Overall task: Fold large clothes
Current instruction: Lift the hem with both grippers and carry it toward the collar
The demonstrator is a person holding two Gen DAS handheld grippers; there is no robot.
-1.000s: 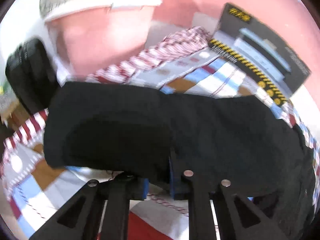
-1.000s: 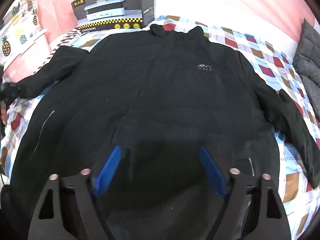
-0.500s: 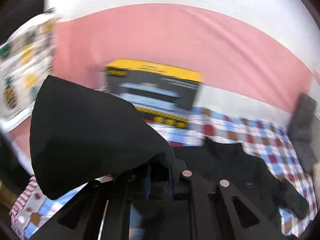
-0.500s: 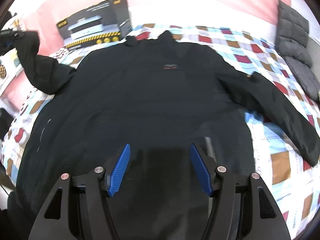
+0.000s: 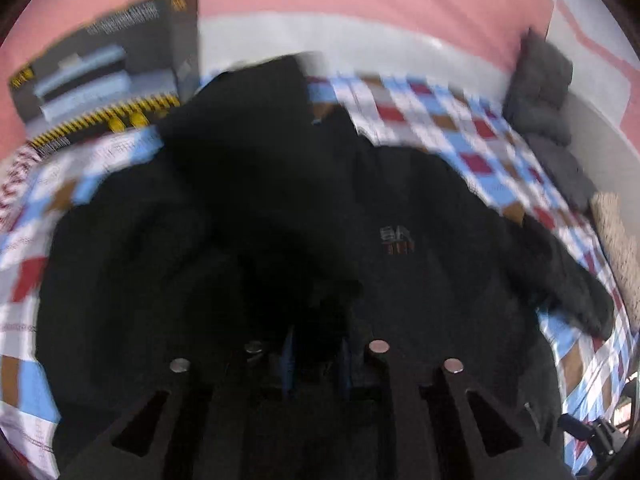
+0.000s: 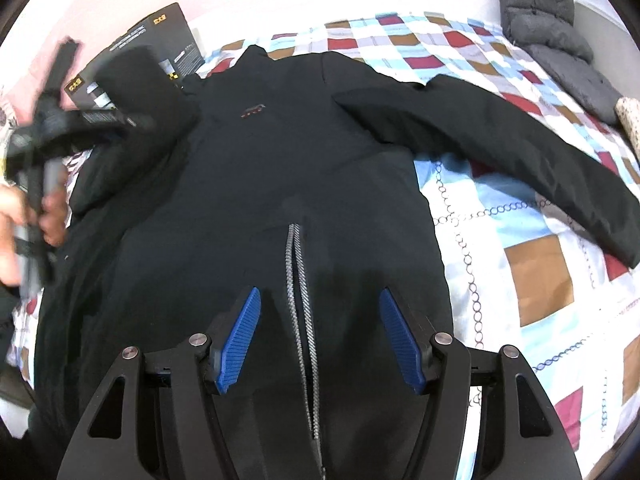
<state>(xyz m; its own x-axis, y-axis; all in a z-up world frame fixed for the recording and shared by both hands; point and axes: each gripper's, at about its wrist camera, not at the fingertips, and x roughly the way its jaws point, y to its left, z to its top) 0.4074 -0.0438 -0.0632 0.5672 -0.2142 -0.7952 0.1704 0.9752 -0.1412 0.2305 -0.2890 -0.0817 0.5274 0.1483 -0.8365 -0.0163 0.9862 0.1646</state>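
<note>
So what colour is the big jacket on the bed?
Black; the jacket shows best in the right wrist view.

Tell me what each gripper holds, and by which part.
The left gripper is opening, the jacket sleeve between its jaws; the right gripper is open, holding nothing.

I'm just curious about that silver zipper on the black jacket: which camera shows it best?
The right wrist view: the zipper runs sharp and unobstructed between the open right gripper. The left wrist view is blurred; there the jacket shows no zipper.
</note>
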